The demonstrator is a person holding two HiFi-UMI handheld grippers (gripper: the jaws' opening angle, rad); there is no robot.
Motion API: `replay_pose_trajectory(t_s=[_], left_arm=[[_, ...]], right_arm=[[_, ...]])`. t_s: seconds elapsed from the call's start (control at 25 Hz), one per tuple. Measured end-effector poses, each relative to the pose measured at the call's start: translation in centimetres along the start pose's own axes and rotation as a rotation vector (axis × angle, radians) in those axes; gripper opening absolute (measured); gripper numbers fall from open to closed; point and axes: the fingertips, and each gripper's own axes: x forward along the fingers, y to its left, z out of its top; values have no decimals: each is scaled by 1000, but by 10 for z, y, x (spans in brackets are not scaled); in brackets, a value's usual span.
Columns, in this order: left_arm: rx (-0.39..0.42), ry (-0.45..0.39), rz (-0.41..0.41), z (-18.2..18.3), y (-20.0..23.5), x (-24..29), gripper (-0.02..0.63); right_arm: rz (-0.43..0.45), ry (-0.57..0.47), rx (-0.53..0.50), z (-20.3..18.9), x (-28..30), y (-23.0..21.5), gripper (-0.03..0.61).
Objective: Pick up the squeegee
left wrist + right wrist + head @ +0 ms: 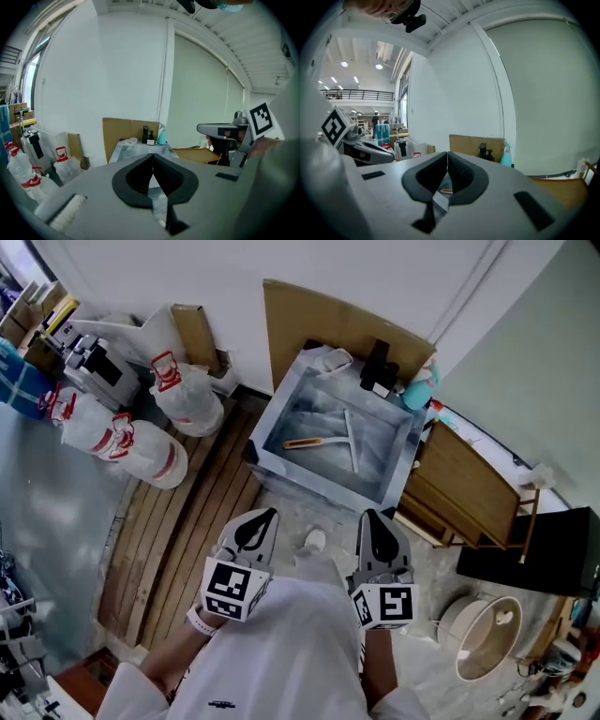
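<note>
The squeegee [335,442], with an orange handle and a pale blade, lies flat inside the steel sink [281,409] against the wall. My left gripper [263,514] is held in front of the sink's near left corner, its jaws shut and empty. Beside it, my right gripper [372,517] sits before the sink's near right side, jaws shut with nothing in them. In the left gripper view the sink [123,149] shows ahead beyond the closed tips [153,156]. A sliver of the orange handle [446,191] peeks through below the closed tips [447,153] in the right gripper view.
A black dispenser [378,367] and a teal bottle [419,390] stand on the sink's far rim. Brown cardboard [309,320] leans behind it. White sacks [141,442] lie left on wooden planks. A wooden table [469,488] stands right, with a round bin [483,634] near it.
</note>
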Motion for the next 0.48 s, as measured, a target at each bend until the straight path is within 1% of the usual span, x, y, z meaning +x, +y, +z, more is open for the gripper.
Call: replay_pose_trajectory(t_s=[0.16, 0.24, 0.48], left_arm=[[57, 6, 13, 19, -14, 57, 5], [66, 17, 24, 23, -15, 75, 5], [68, 59, 15, 24, -22, 113, 5]], right_arm=[[17, -6, -2, 1, 30, -56, 6], [12, -1, 12, -4, 39, -76, 6], [0, 21, 47, -14, 51, -107, 6]])
